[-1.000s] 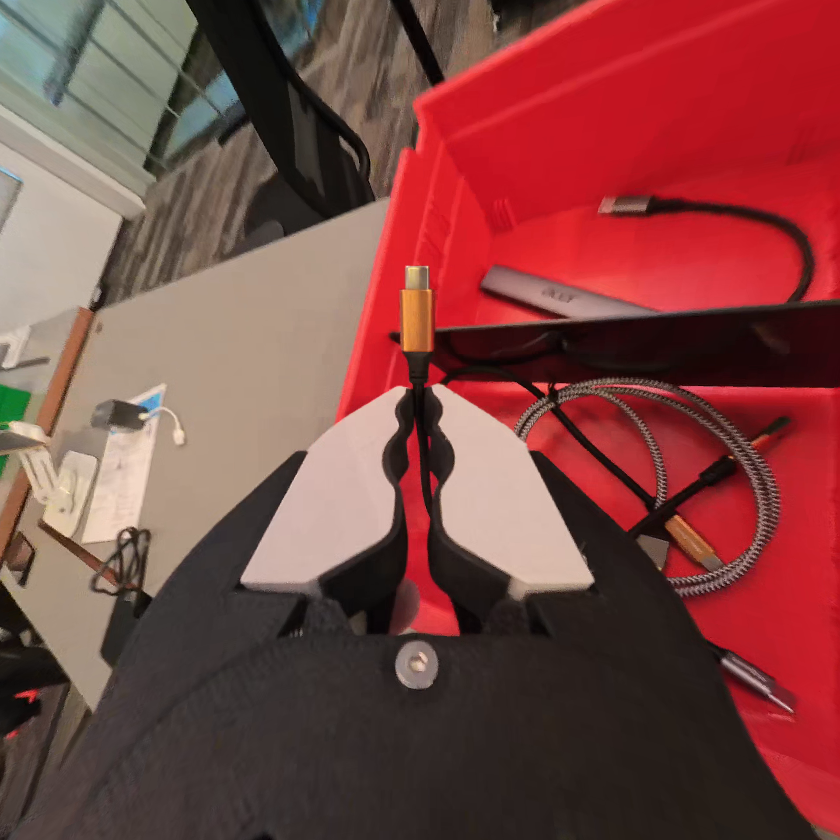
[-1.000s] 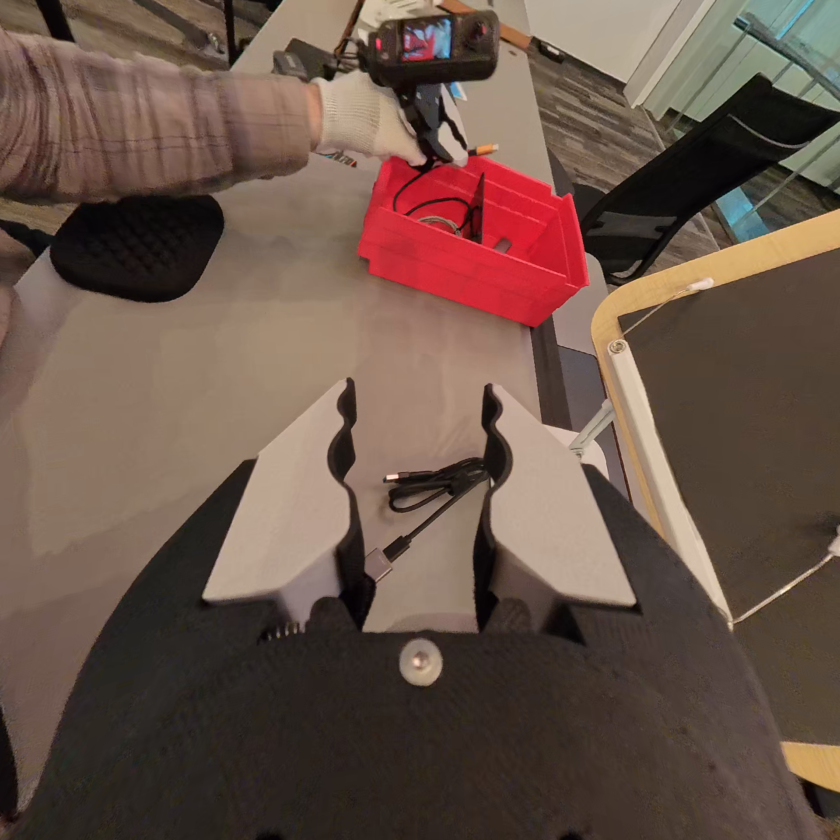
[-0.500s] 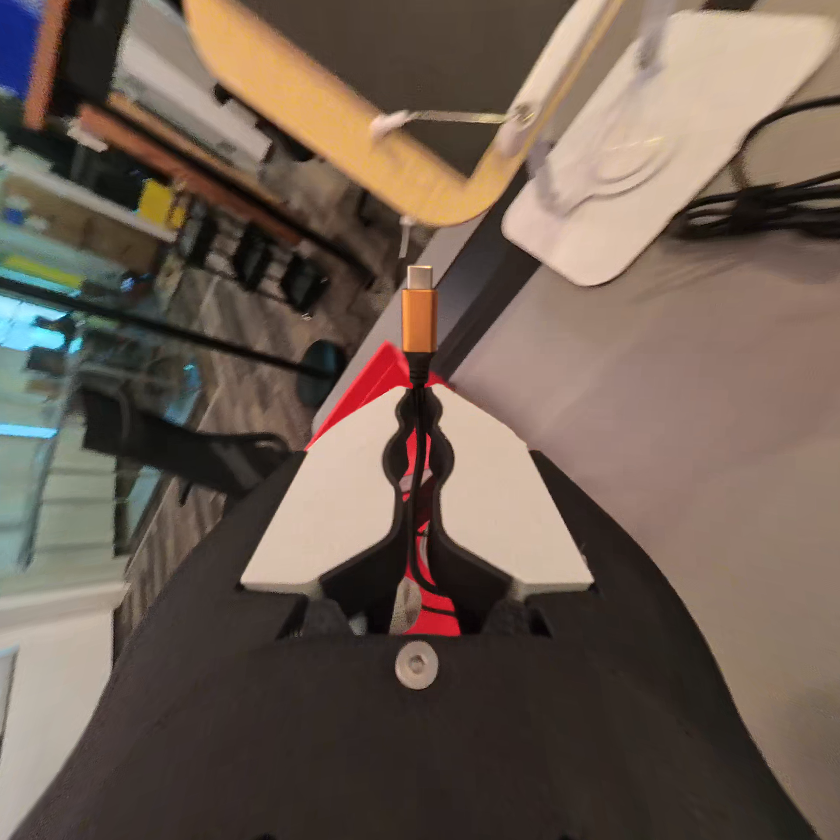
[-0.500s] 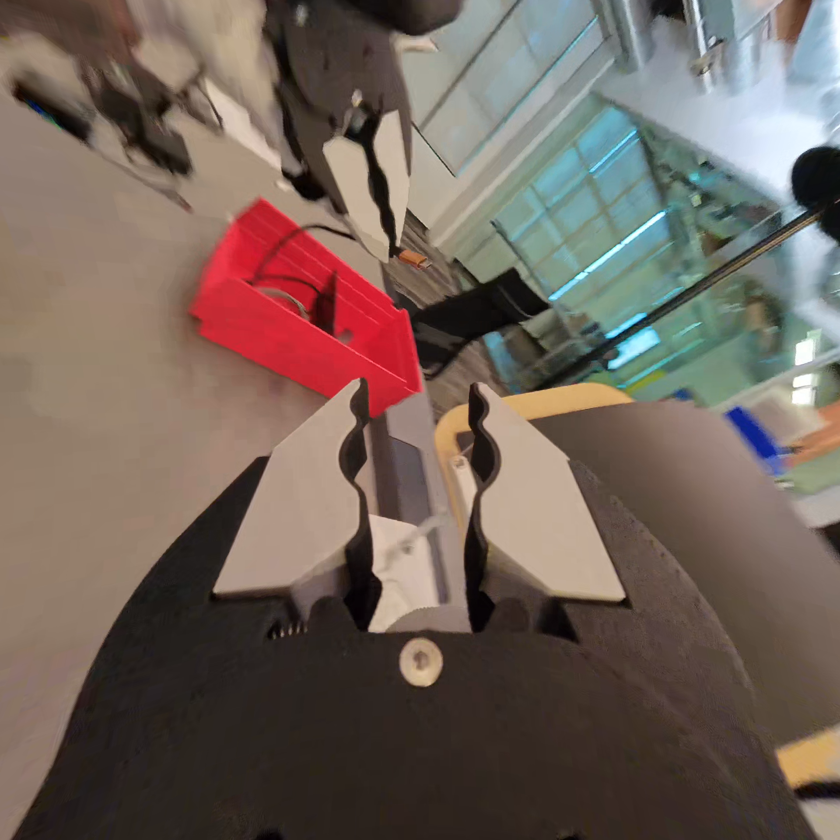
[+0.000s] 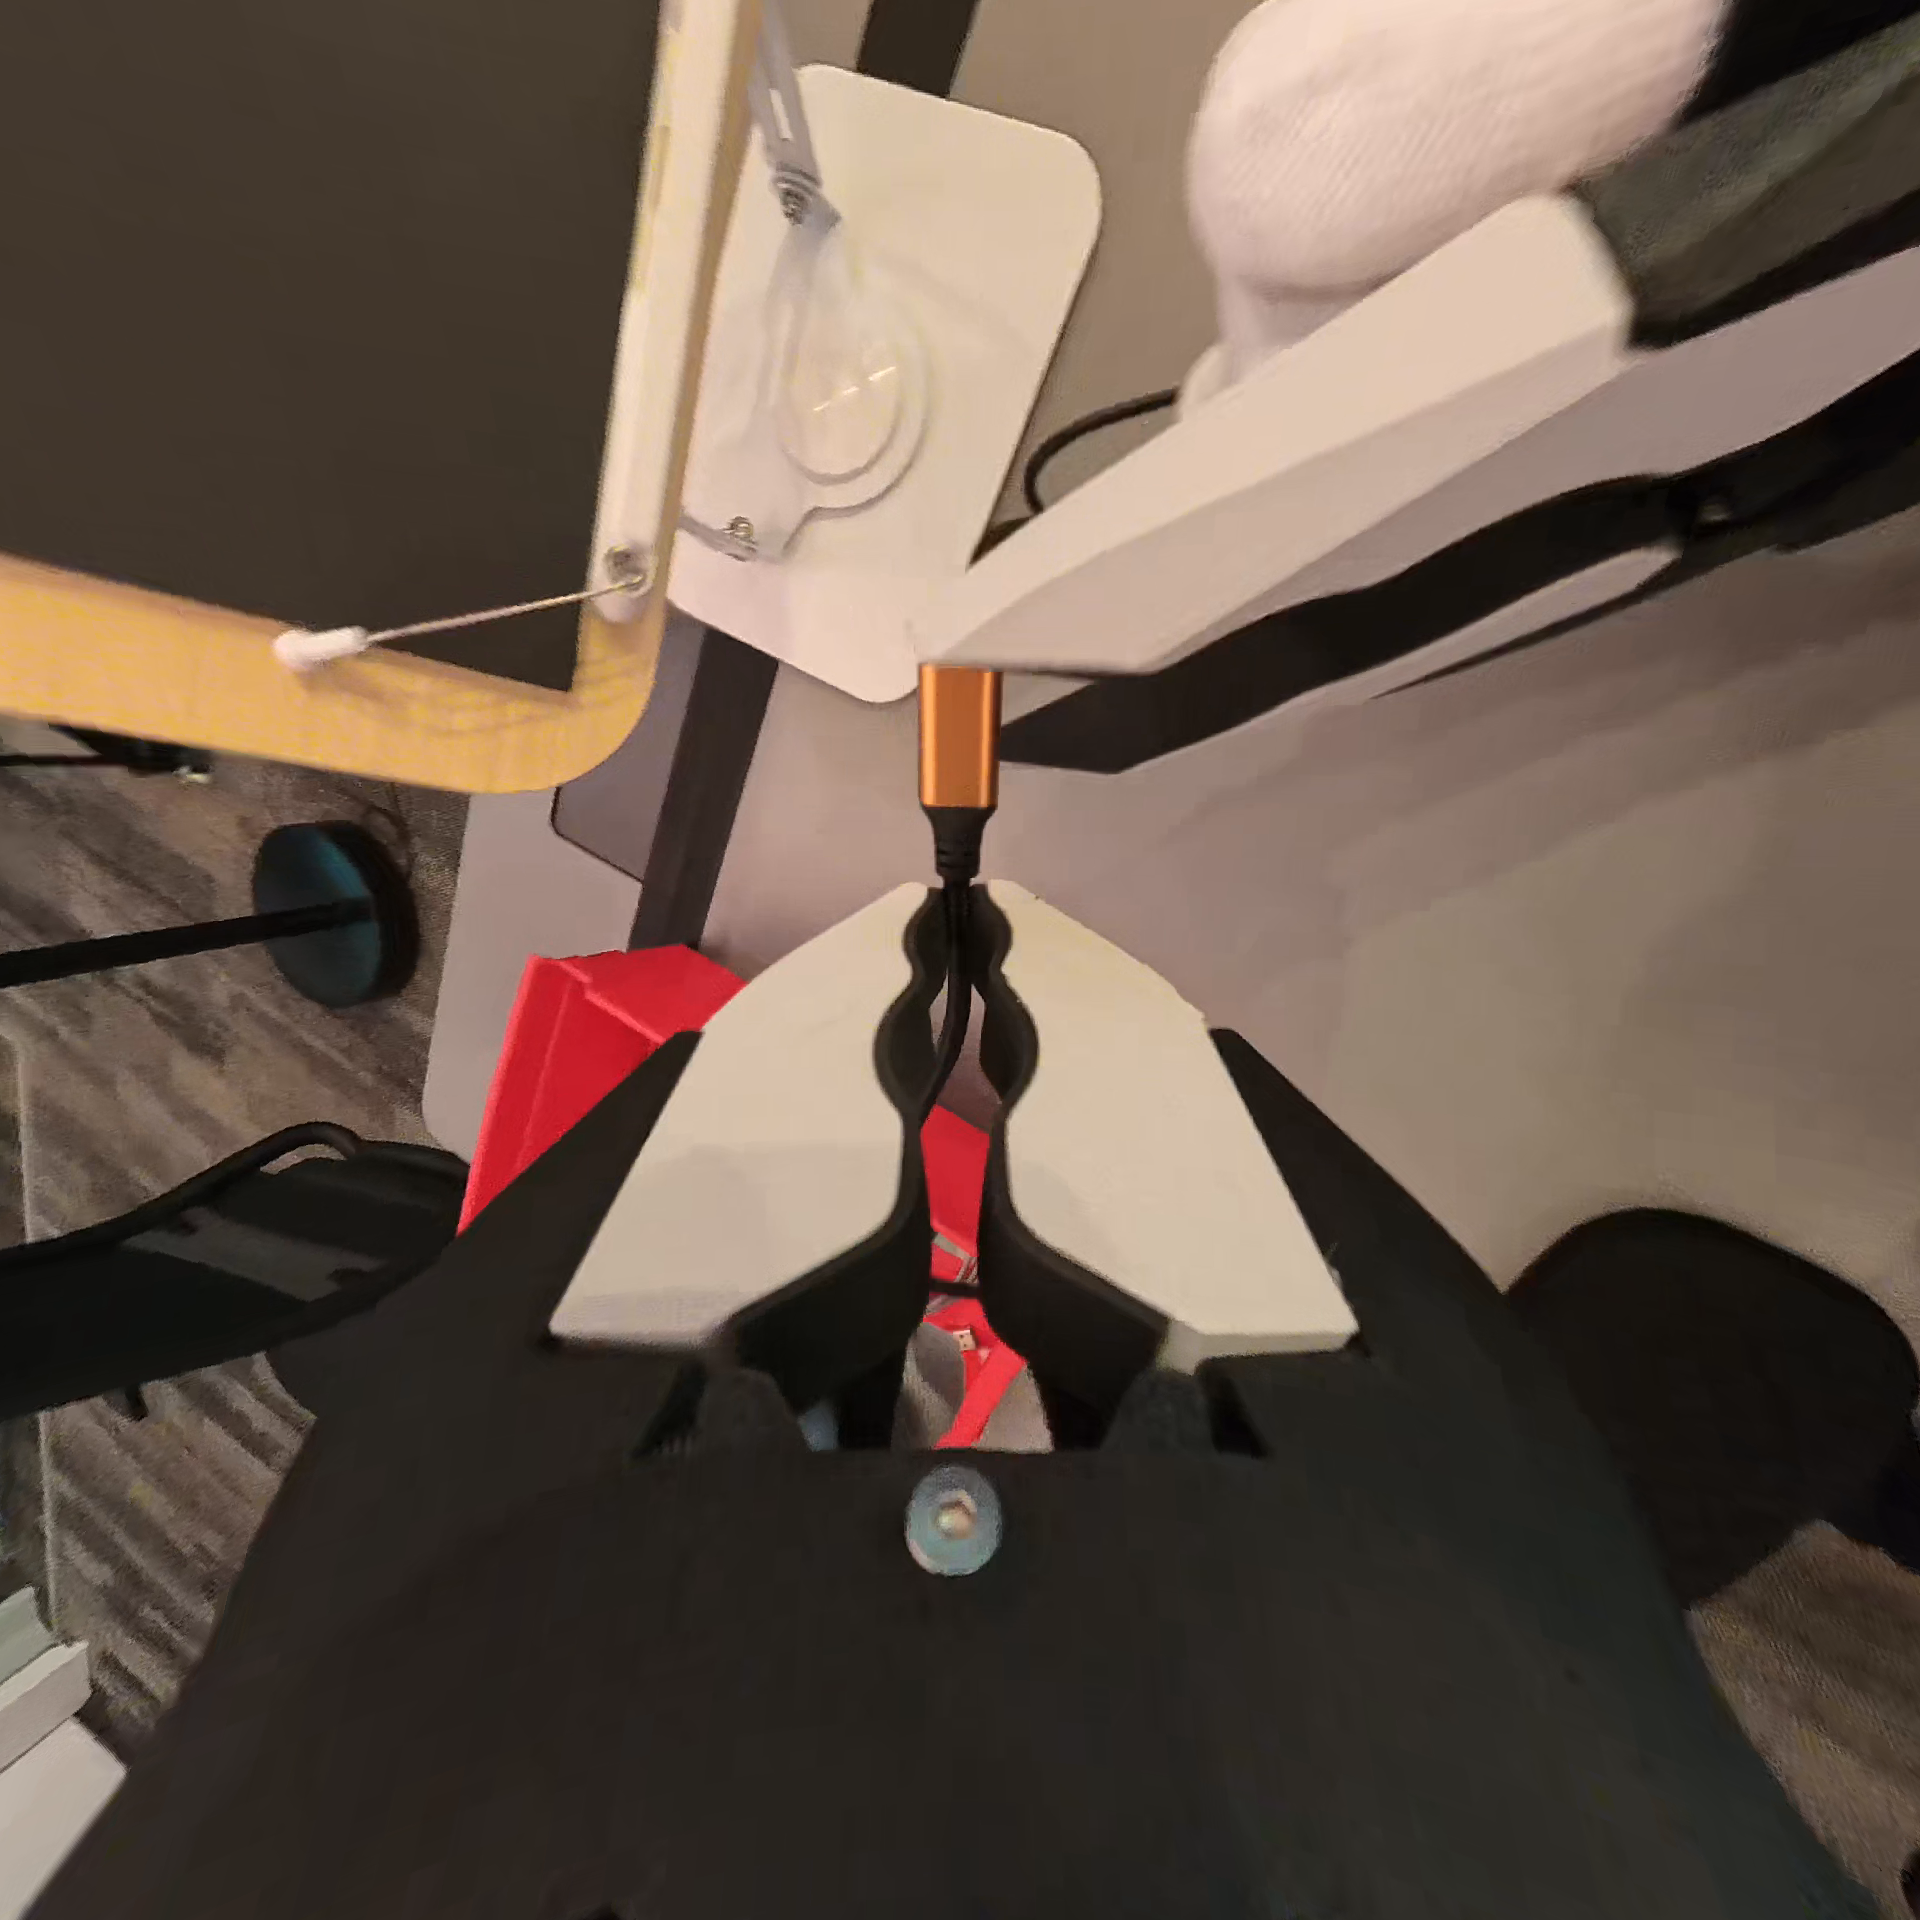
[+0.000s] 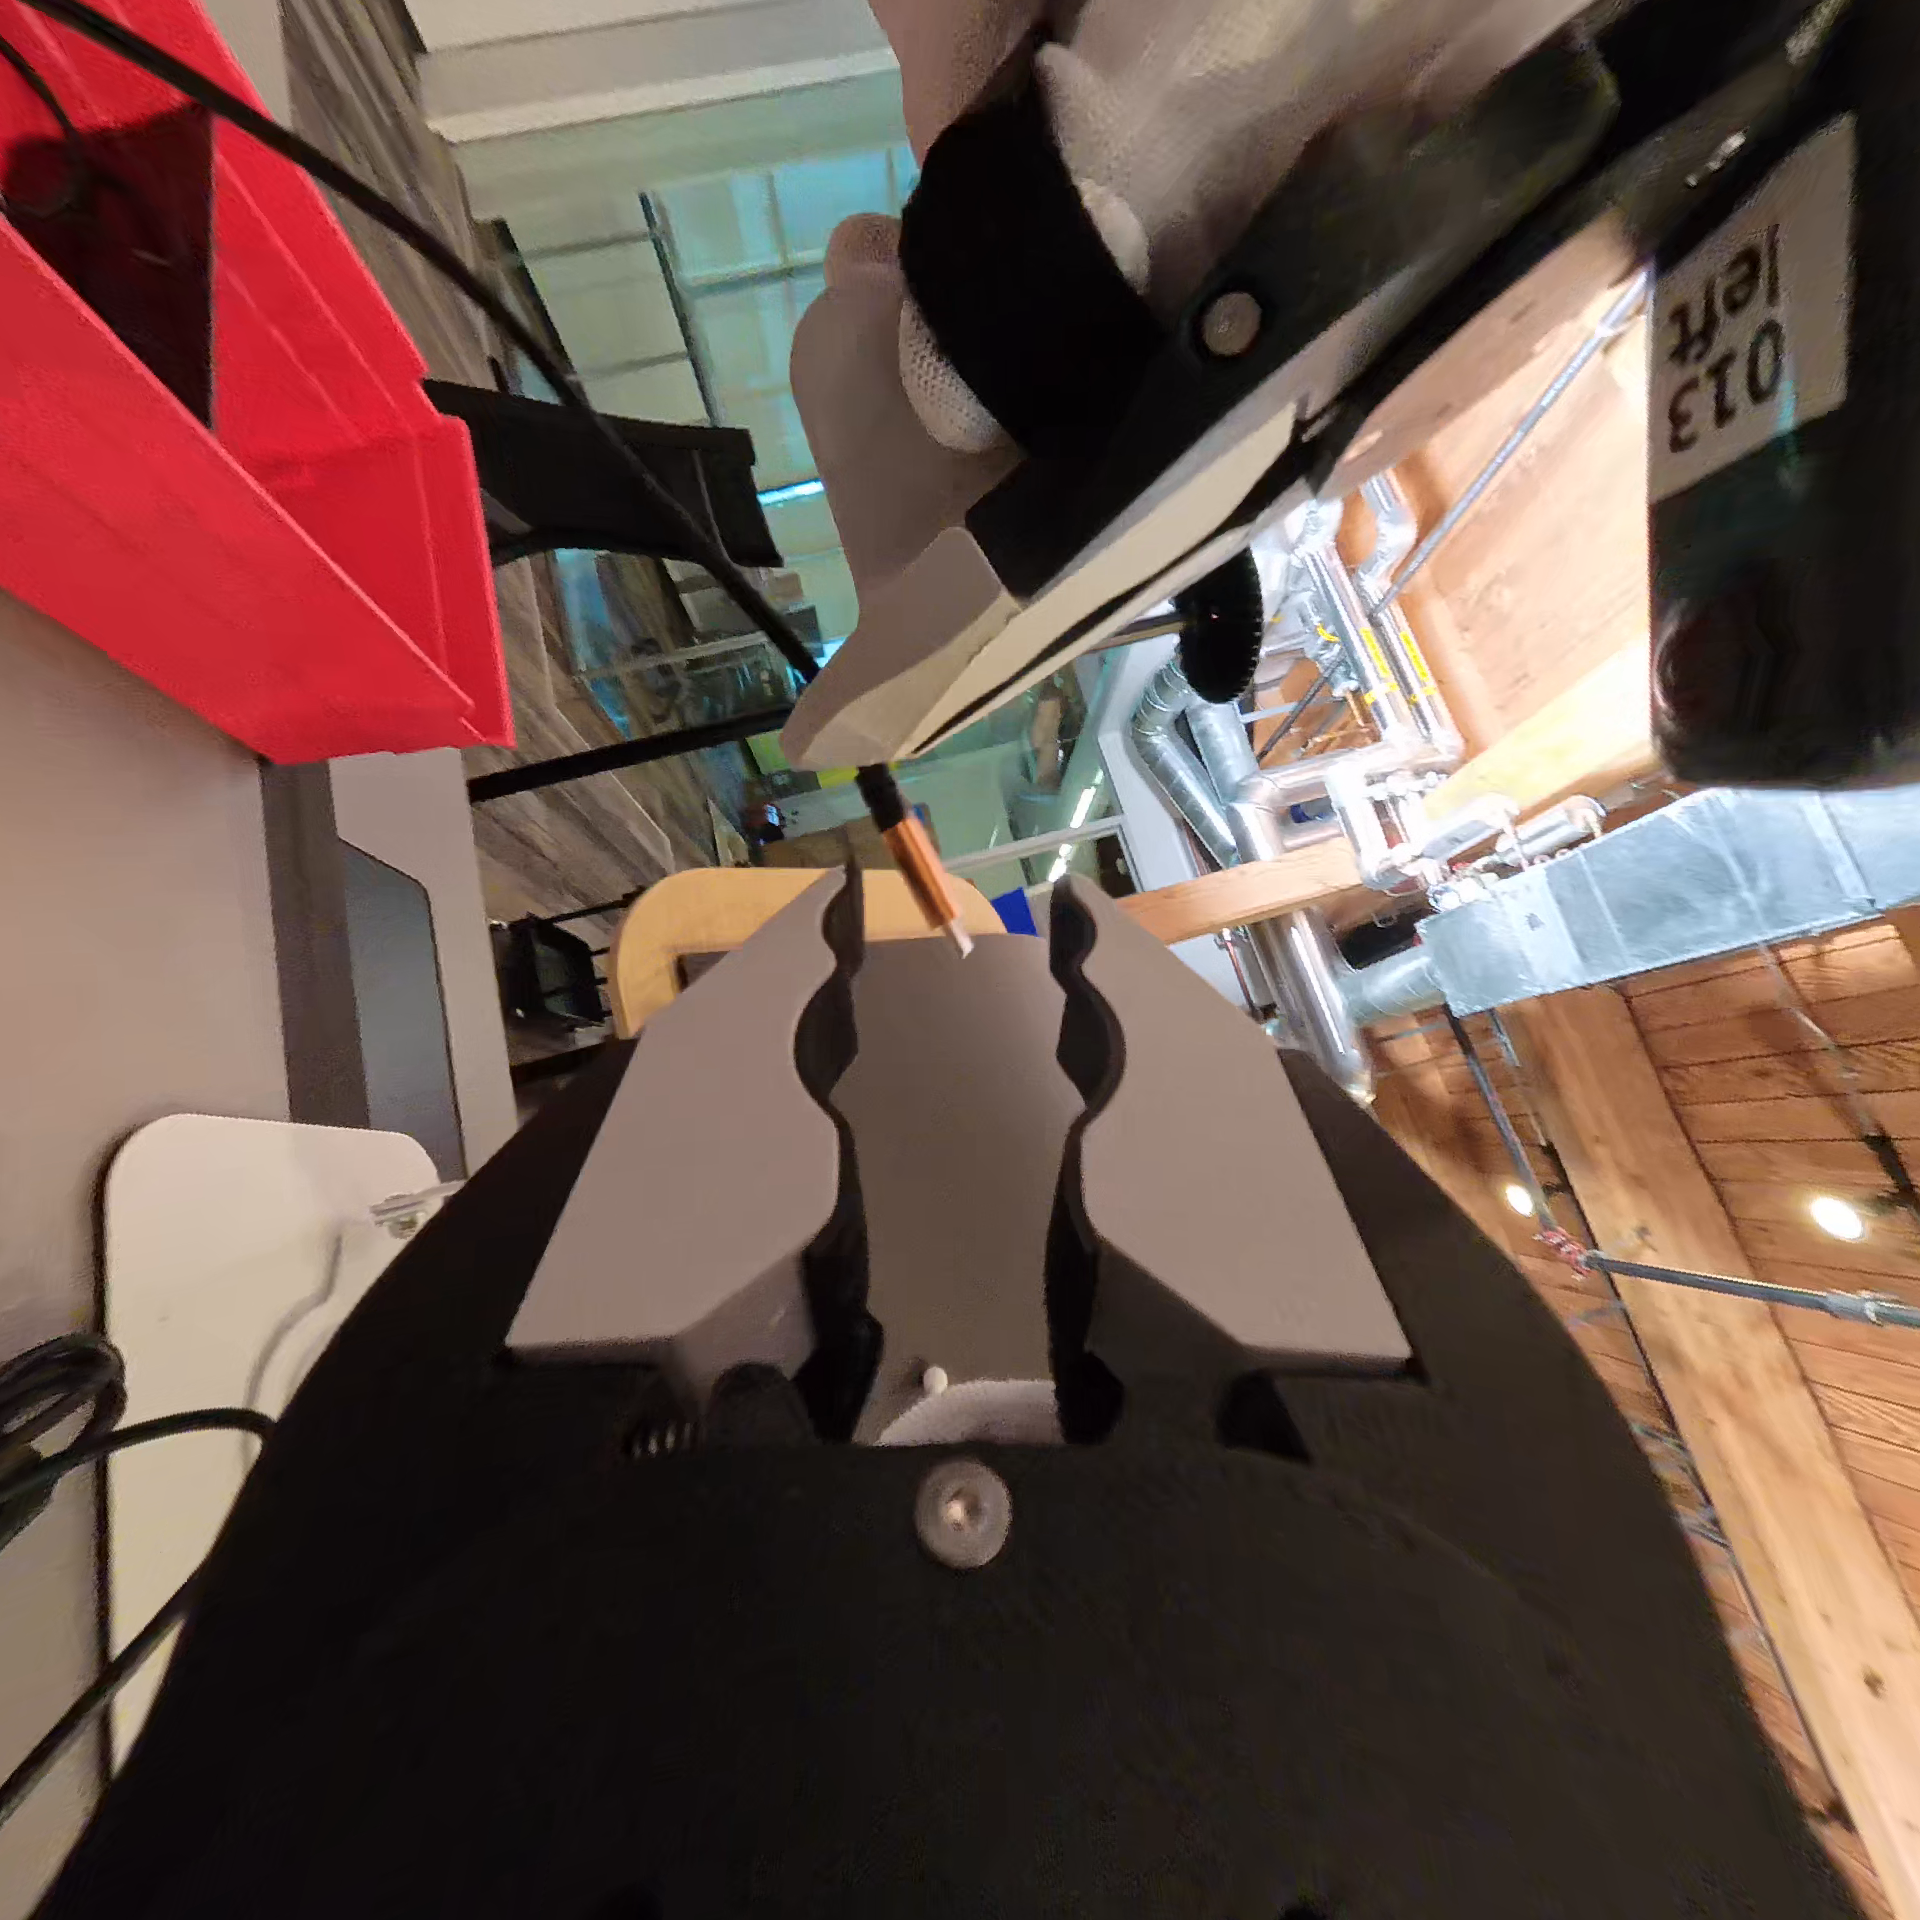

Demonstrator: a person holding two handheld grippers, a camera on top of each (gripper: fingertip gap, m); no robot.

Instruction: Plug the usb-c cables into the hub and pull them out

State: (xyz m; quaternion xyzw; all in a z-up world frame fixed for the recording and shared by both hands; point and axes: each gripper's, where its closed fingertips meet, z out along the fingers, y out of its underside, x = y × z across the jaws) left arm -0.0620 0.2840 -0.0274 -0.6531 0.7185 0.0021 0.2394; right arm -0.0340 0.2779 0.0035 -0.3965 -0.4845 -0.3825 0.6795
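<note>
My left gripper [image 5: 958, 888] is shut on the thin black cable just behind its orange USB-C plug [image 5: 957, 736], which points straight ahead. The plug's metal tip is hidden behind a finger [image 5: 1247, 499] of my right gripper. In the right wrist view, my right gripper [image 6: 956, 904] is open and held in the air. The orange plug [image 6: 921, 864] pokes its tip between the open fingertips without being clamped. The left gripper's fingers [image 6: 914, 623] come in from above, and the cable [image 6: 520, 343] trails back to the red bin [image 6: 208, 468]. The hub is not in view.
The red bin [image 5: 603, 1029] sits on the grey table below my left gripper. A white stand base [image 5: 904, 364] and a wood-framed dark panel [image 5: 312, 707] lie beyond. A black cable [image 6: 42, 1392] lies by the base. A black pad [image 5: 1714, 1382] is at the right. One gripper's finger ends stand about 4 cm off the other's.
My left gripper has carried the orange plug up out of the bin to the right gripper. My right gripper has lifted off the table, turned on its side and met the plug, still open.
</note>
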